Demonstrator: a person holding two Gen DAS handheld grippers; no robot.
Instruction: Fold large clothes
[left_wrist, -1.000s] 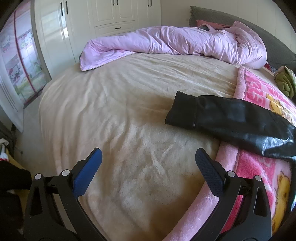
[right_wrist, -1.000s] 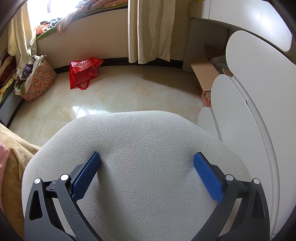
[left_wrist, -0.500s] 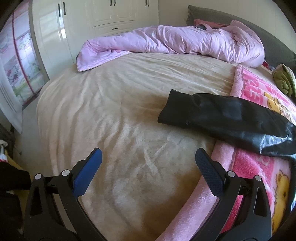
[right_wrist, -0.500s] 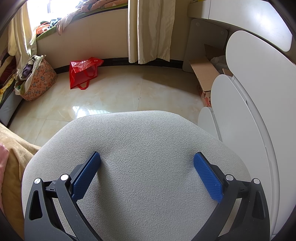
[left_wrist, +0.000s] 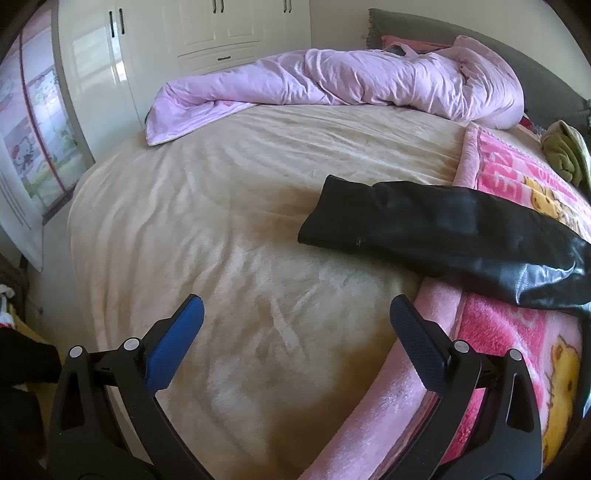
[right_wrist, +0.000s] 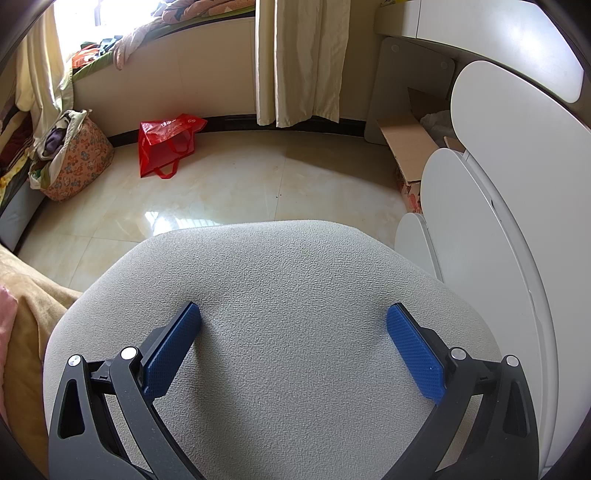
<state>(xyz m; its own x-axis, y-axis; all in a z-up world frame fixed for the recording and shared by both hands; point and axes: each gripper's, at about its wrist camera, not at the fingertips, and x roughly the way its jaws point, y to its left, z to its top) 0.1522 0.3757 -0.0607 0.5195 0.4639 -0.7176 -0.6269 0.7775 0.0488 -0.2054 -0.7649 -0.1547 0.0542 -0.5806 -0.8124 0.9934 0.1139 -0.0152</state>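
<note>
A: Where is the garment seen, and how is it laid?

B: A black leather jacket (left_wrist: 454, 236) is seen from the left wrist view, stretched across the bed. Its long axis runs from the left, slightly farther end, to the right, nearer end. One squared end rests on the beige blanket (left_wrist: 221, 229); the rest is laid over the pink cartoon blanket (left_wrist: 517, 332), and the far right end is cut off by the picture's edge.

A: Which way is it pointed?

B: The narrow squared end is pointed left, toward the middle of the bed. Whether it is a sleeve or the hem cannot be told.

A: How are the grippers held?

B: The left gripper (left_wrist: 295, 317) is held above the beige blanket, near the jacket but apart from it, with its jaws spread wide and nothing between them. The right gripper (right_wrist: 293, 321) is held over a grey padded seat (right_wrist: 295, 266), its jaws likewise released and empty.

A: What else is noted?

B: A lilac duvet (left_wrist: 351, 81) is bunched at the bed's far side. A red bag (right_wrist: 166, 142) is seen on the tiled floor.
</note>
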